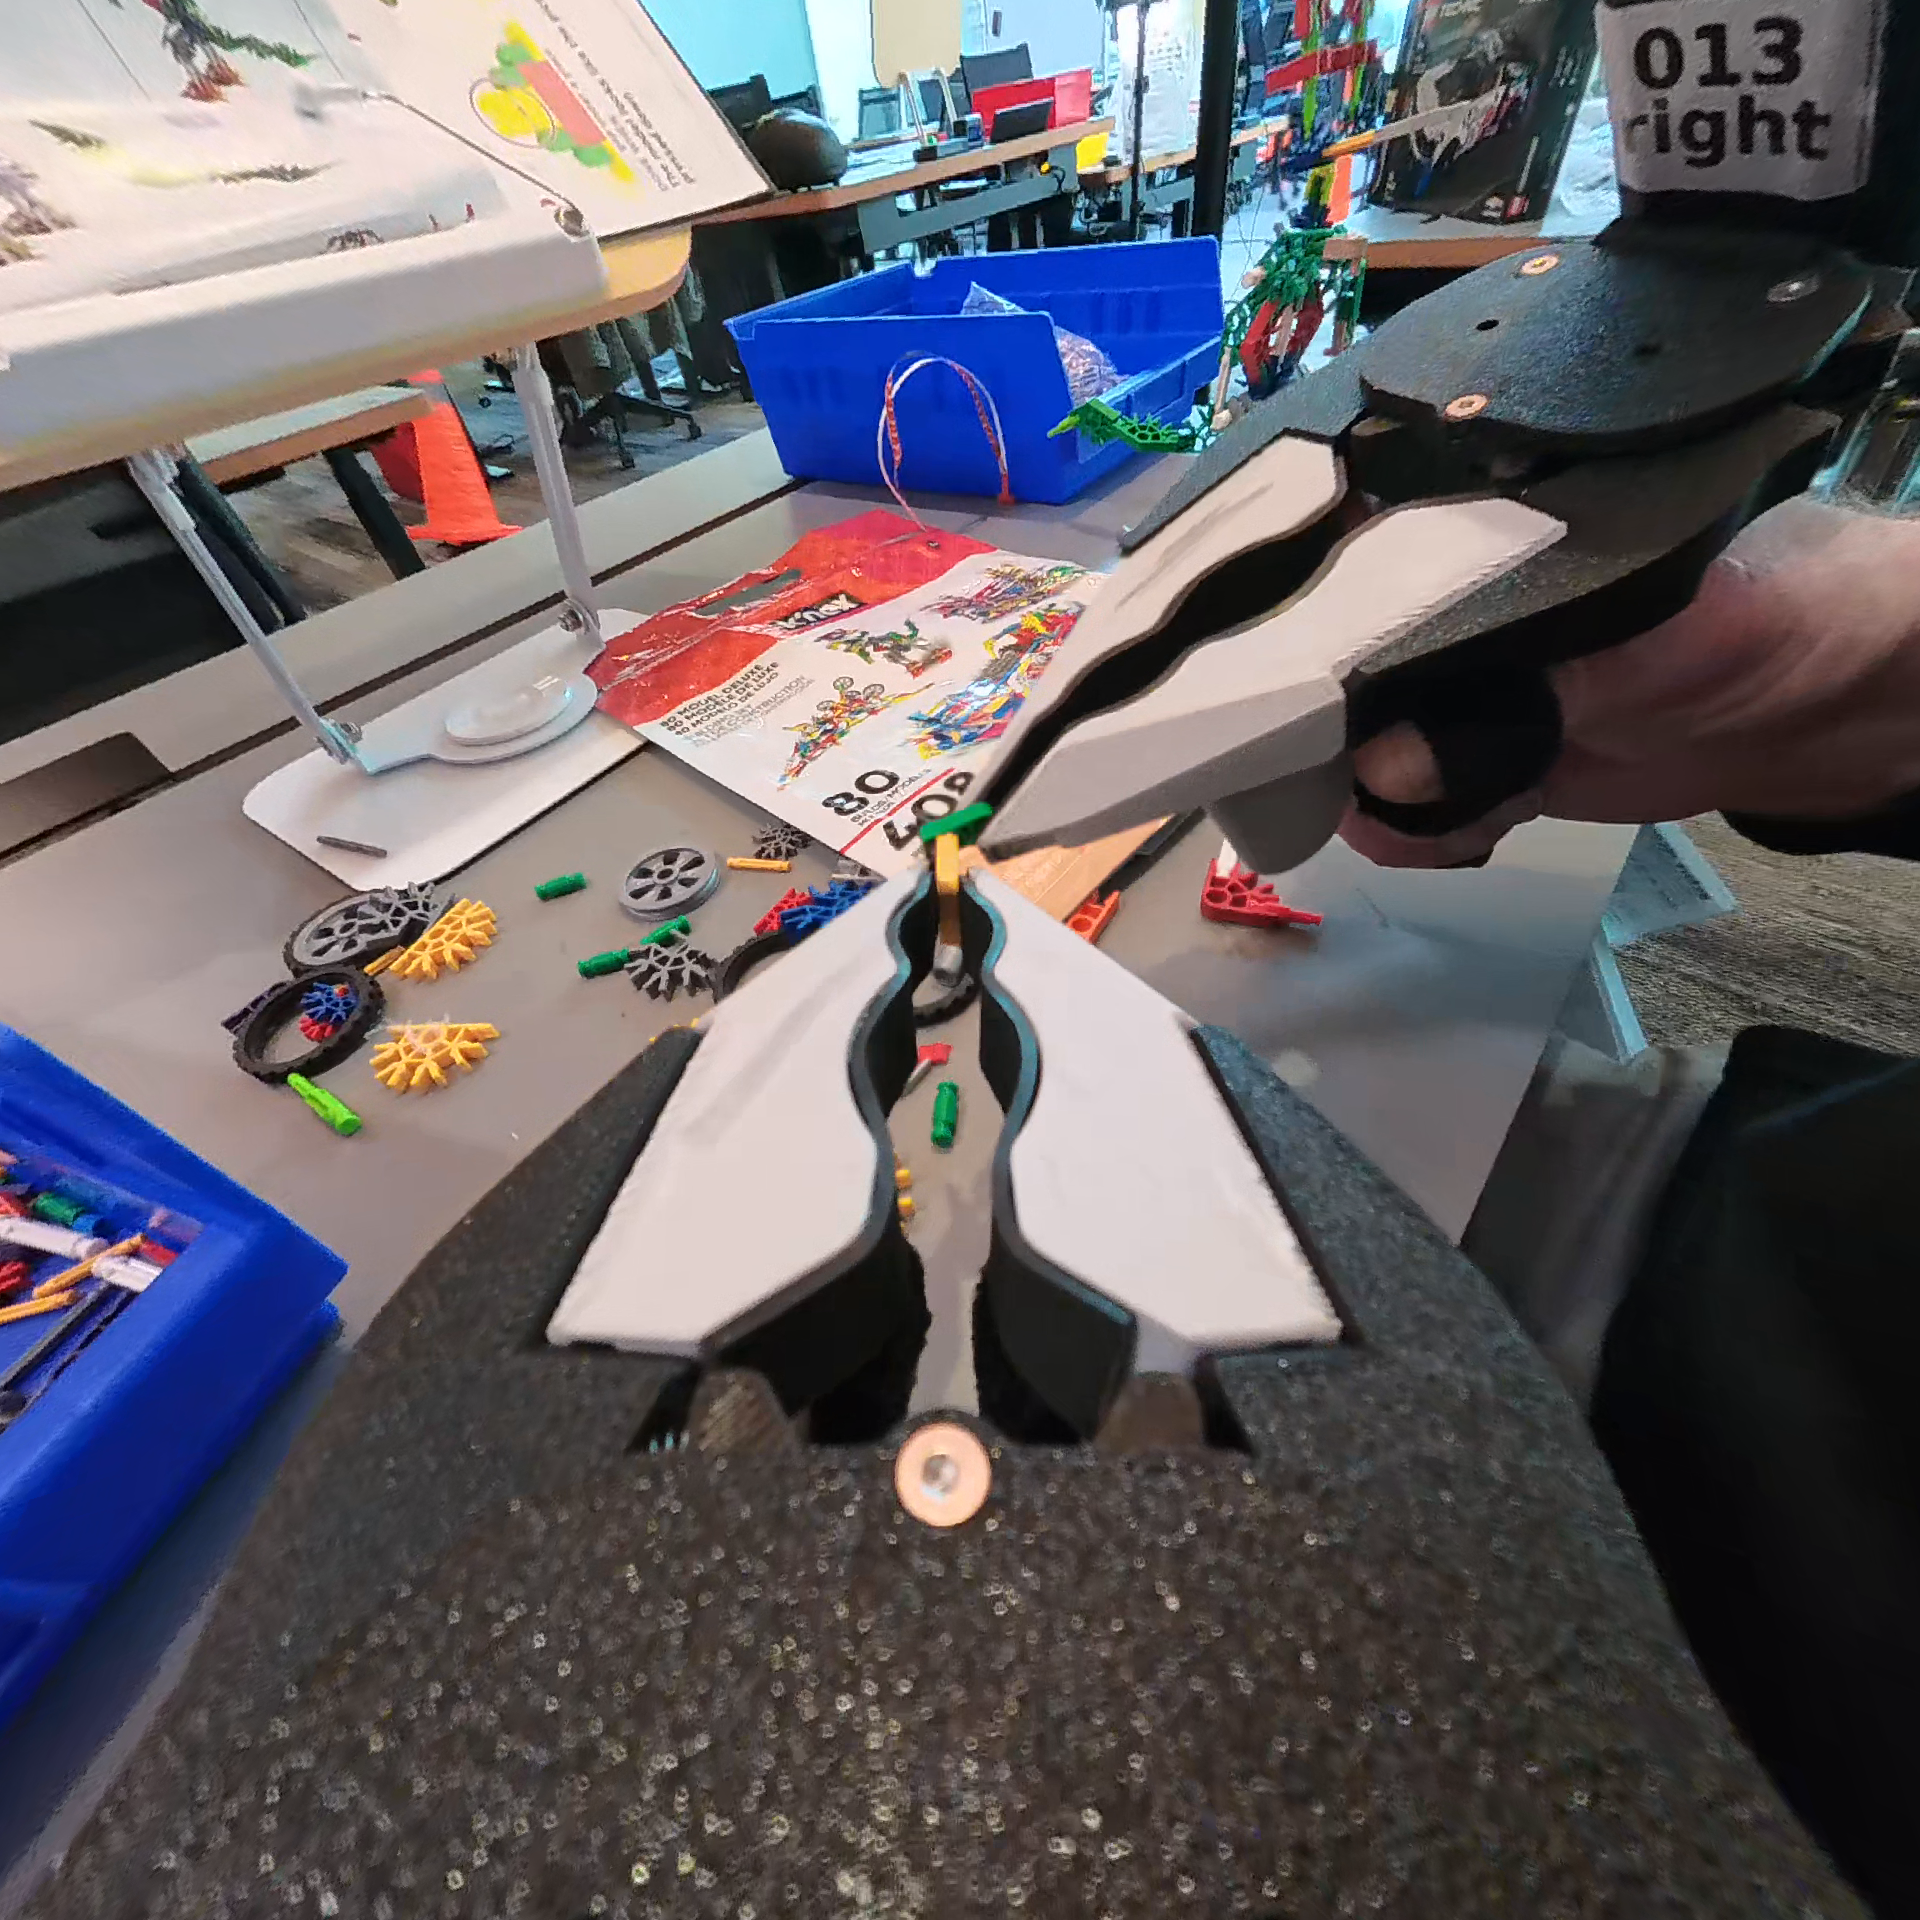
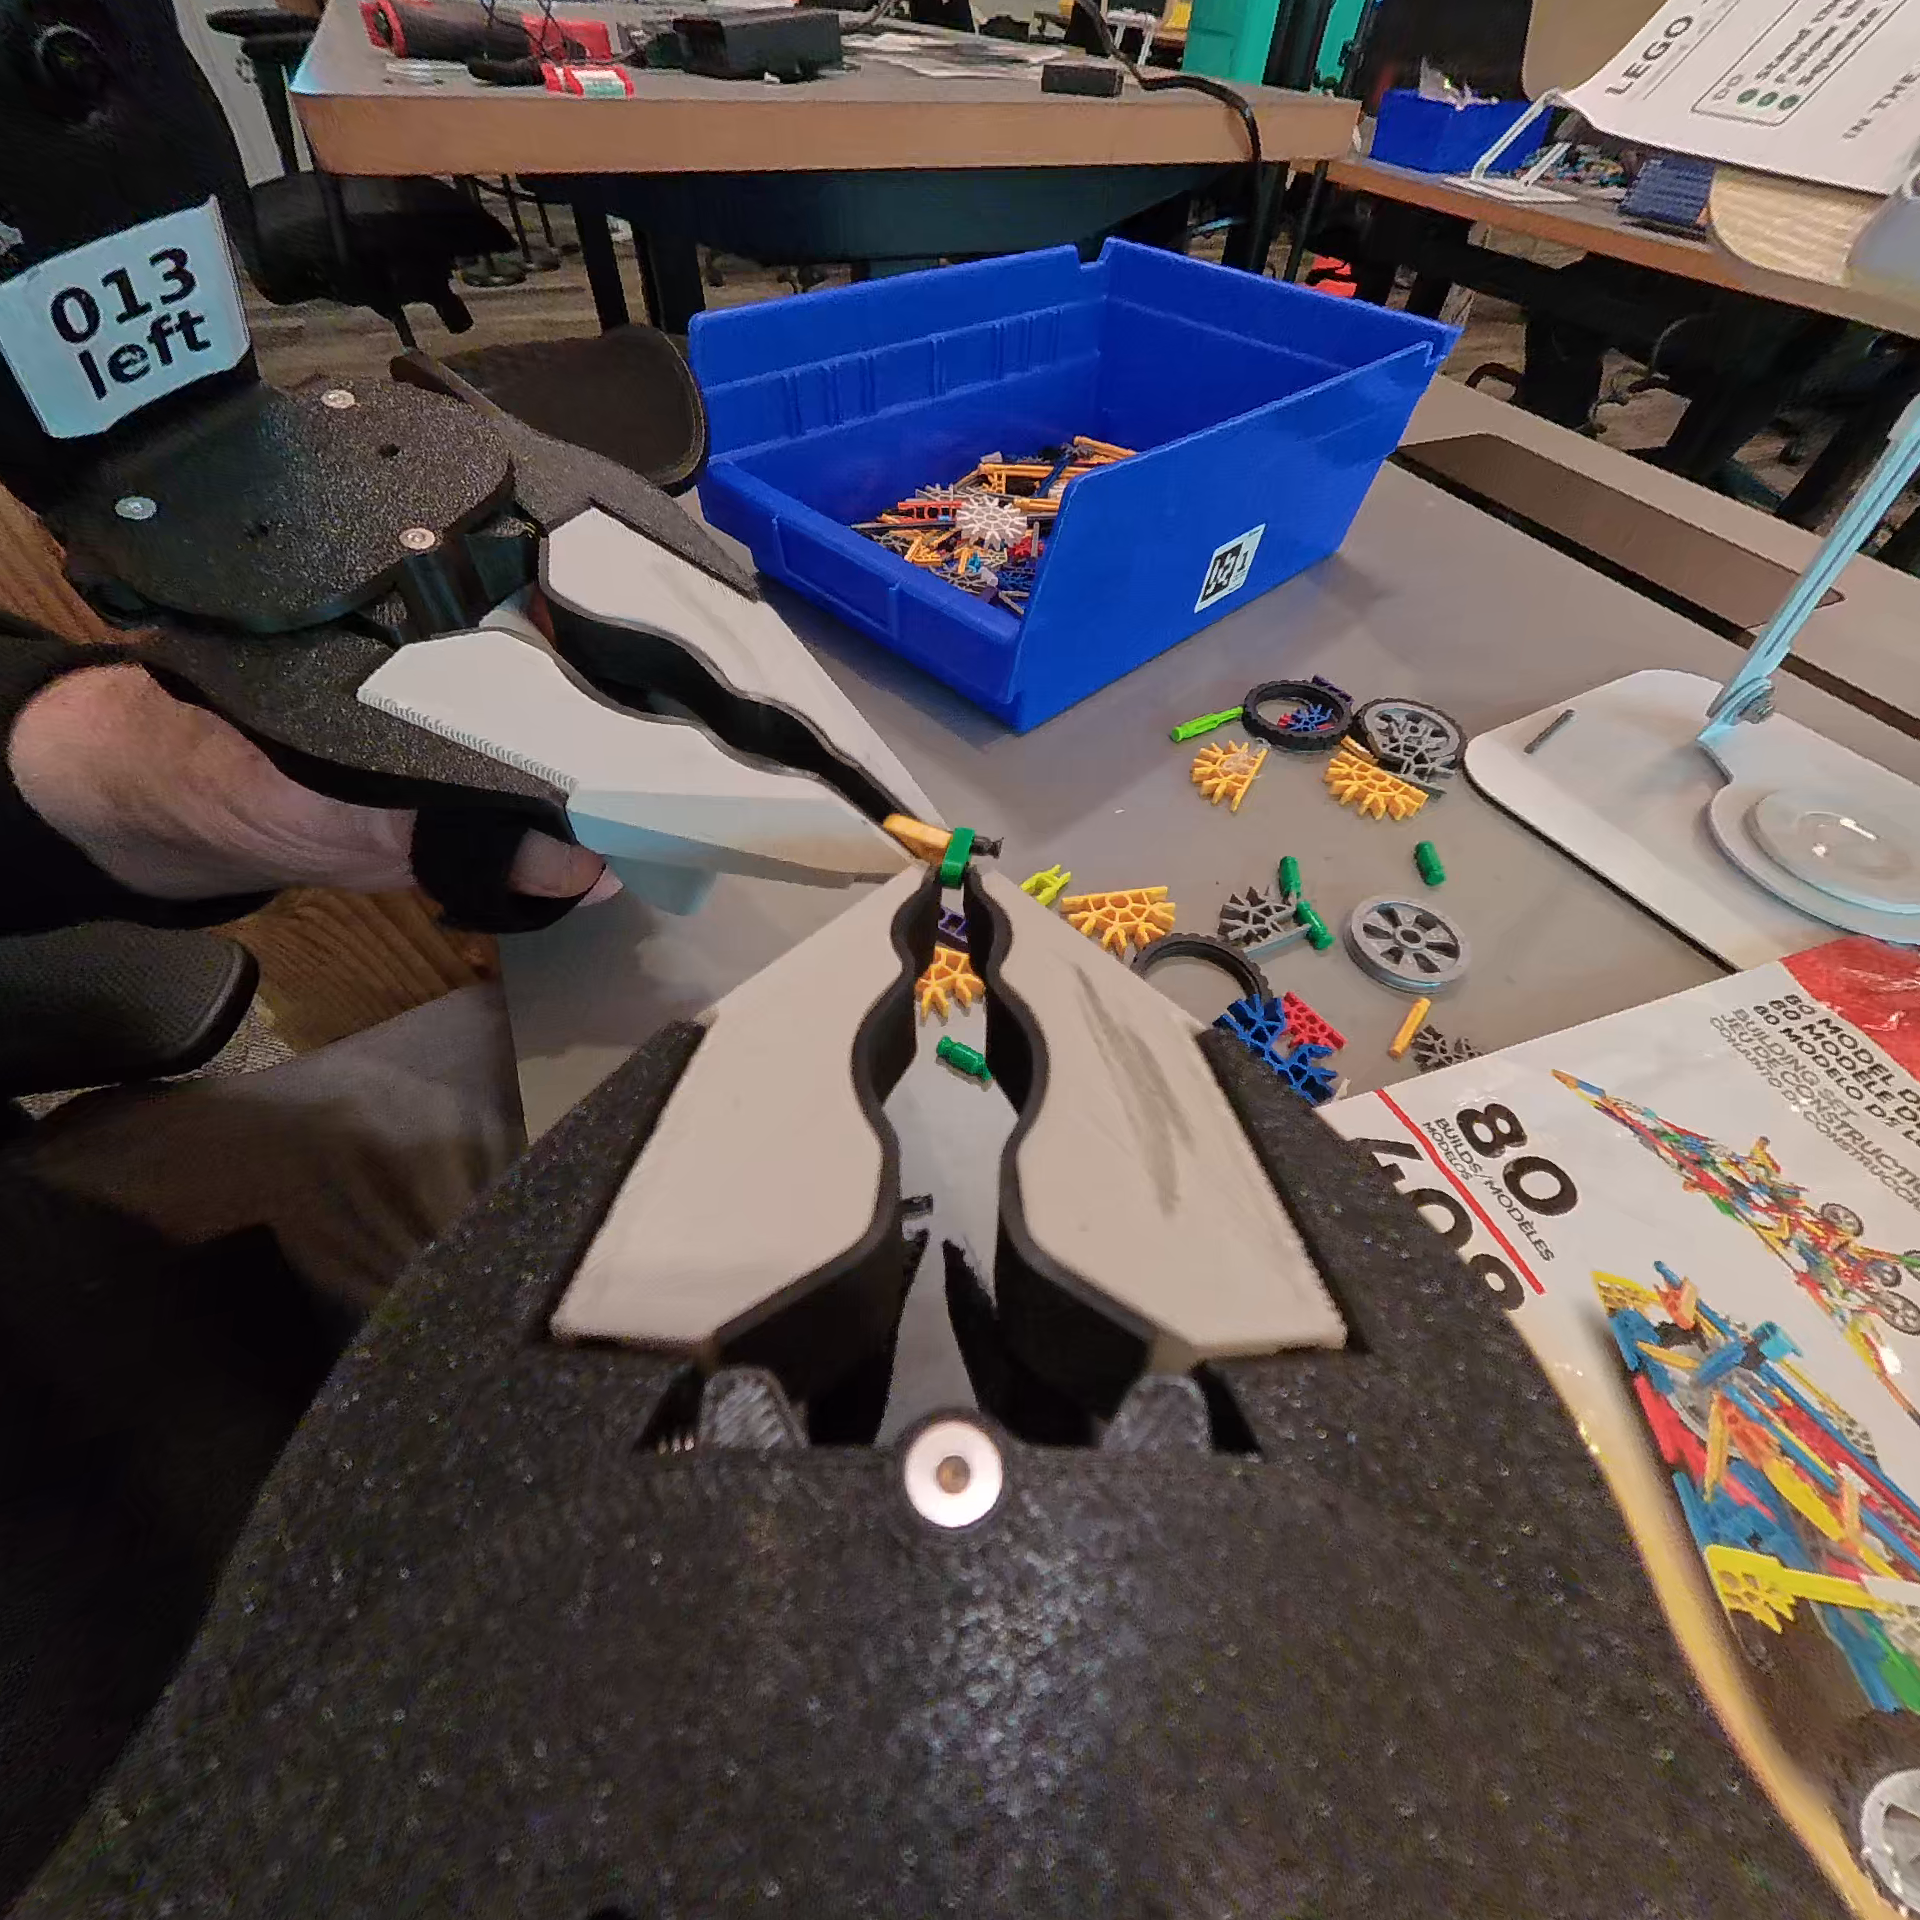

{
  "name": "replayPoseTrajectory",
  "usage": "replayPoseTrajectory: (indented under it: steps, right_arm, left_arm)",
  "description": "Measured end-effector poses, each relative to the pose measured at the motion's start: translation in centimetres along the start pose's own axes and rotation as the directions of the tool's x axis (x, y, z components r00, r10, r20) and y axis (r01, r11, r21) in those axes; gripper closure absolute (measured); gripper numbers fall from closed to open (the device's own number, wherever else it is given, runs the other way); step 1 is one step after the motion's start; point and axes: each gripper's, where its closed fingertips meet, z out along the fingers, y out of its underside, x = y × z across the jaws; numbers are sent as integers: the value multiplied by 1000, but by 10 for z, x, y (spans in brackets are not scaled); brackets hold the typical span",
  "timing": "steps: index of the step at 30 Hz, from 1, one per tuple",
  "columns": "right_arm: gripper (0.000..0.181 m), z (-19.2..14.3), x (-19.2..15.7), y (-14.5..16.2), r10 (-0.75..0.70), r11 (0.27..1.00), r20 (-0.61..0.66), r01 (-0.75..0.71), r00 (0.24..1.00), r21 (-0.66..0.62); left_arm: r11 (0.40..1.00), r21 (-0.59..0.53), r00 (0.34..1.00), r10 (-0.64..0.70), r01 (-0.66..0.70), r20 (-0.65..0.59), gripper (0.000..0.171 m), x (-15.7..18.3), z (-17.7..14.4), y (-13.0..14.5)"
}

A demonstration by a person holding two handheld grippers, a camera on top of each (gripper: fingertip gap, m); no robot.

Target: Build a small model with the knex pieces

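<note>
A blue bin (image 2: 1132, 582) holds mixed plastic construction pieces (image 2: 987, 520).

The left gripper (image 1: 945, 883) points forward over the table, its grey fingers (image 1: 800, 1101) drawn nearly together at the tips, pinching. The right gripper (image 2: 951, 878) meets it tip to tip from the right, fingers (image 2: 1122, 1122) likewise closed at the tips. A bare hand (image 1: 1745, 686) grips the right handle; another hand (image 2: 208, 790) grips the left one.
</note>
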Motion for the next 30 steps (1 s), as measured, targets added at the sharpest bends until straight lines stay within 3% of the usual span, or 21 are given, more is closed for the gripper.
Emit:
replayPoseTrajectory:
  steps: [6,15,30]
  right_arm:
    - [179,-2,2,-4,-15,1000,-11,15,1000,15]
    - [178,-3,3,-7,-29,998,-10,29,1000,50]
    - [173,-12,3,-20,-45,993,18,43,999,107]
  left_arm:
    - [999,42,1000,-16,15,22,171,-1,0,-5]
    - [994,47,992,98,-102,76,170,-2,0,-9]
    - [991,133,999,18,-21,28,171,-6,-3,-19]
